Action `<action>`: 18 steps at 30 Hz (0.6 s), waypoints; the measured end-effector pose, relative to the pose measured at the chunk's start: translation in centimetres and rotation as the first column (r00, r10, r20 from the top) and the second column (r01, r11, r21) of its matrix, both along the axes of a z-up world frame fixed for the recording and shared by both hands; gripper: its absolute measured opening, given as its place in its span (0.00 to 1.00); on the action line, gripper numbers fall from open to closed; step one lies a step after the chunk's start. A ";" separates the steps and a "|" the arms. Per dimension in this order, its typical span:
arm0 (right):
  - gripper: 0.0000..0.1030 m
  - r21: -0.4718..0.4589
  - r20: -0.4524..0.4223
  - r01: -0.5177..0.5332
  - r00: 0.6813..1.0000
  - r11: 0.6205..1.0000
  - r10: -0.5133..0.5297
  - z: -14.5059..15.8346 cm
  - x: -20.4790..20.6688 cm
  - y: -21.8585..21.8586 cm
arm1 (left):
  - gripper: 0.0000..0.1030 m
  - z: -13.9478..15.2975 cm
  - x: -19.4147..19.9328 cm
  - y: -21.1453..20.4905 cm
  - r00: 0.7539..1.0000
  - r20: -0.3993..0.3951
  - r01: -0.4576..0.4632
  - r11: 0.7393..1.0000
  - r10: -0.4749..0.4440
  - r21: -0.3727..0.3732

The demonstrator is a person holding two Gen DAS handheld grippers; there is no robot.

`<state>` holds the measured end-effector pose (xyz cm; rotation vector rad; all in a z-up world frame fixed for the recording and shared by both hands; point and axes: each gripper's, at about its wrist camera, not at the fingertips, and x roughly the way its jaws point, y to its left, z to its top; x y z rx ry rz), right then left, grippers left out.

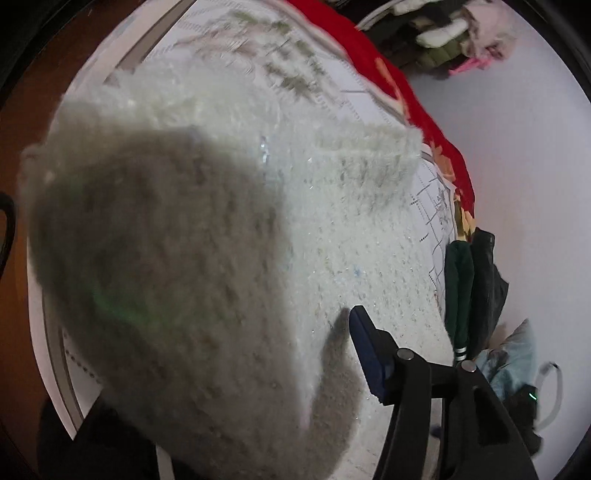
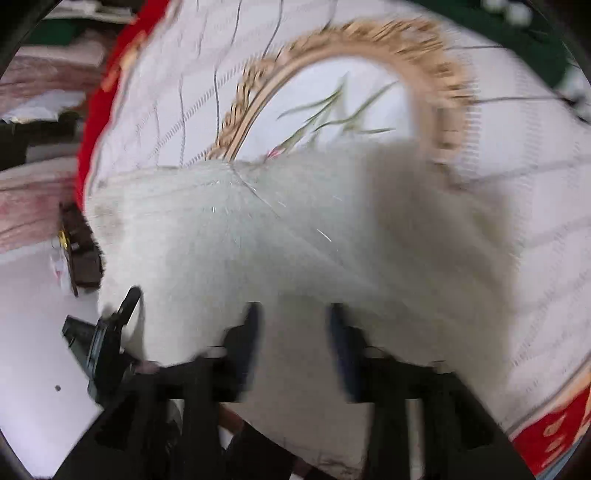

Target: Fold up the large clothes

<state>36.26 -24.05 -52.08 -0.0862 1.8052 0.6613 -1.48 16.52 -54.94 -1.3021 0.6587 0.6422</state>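
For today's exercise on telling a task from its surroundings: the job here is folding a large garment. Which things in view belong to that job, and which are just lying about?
Part of the job:
- white fuzzy garment, spread on the patterned cloth
- left gripper
- right gripper, jaws apart over the garment

Just lying about:
- pile of clothes
- dark green item at the edge

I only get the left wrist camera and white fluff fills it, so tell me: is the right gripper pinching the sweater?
Observer: No. The right gripper has its jaws apart over the white sweater, not pinching it, as far as the blur shows.
Operator: What's past the sweater over there?
Observer: A gold oval border printed on the bed cover, with a flower sprig inside it.
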 end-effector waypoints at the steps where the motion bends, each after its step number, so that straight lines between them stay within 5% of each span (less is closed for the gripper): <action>1: 0.69 0.007 0.036 0.033 0.999 0.999 -0.033 1.2 -0.1 -1.9 | 0.41 0.5 0.3 -0.3 1.000 -0.018 0.011 0.999 -0.010 0.040; 4: 0.70 -0.010 0.074 0.143 0.987 0.990 -0.142 2.5 -1.0 -7.8 | 0.15 1.6 1.3 -0.5 0.997 -0.068 0.035 0.994 -0.028 0.104; 9: 0.70 -0.114 0.021 0.279 0.960 0.953 -0.279 -1.4 -4.0 -15.9 | 0.12 4.9 2.0 0.0 0.994 -0.099 0.074 0.974 -0.054 0.216; 12: 0.70 -0.056 -0.083 0.317 0.943 0.947 -0.321 -4.7 -5.7 -17.3 | 0.12 7.8 3.8 -0.2 0.988 -0.125 0.131 0.937 -0.095 0.325; 15: 0.57 0.029 -0.163 0.348 0.927 0.937 -0.339 -7.3 -6.8 -16.1 | 0.12 12.1 5.2 -2.1 0.965 -0.179 0.259 0.823 -0.194 0.505; 18: 0.51 0.067 -0.179 0.321 0.935 0.945 -0.305 -8.7 -7.5 -13.4 | 0.11 16.1 7.2 -6.2 0.903 -0.262 0.425 0.624 -0.341 0.656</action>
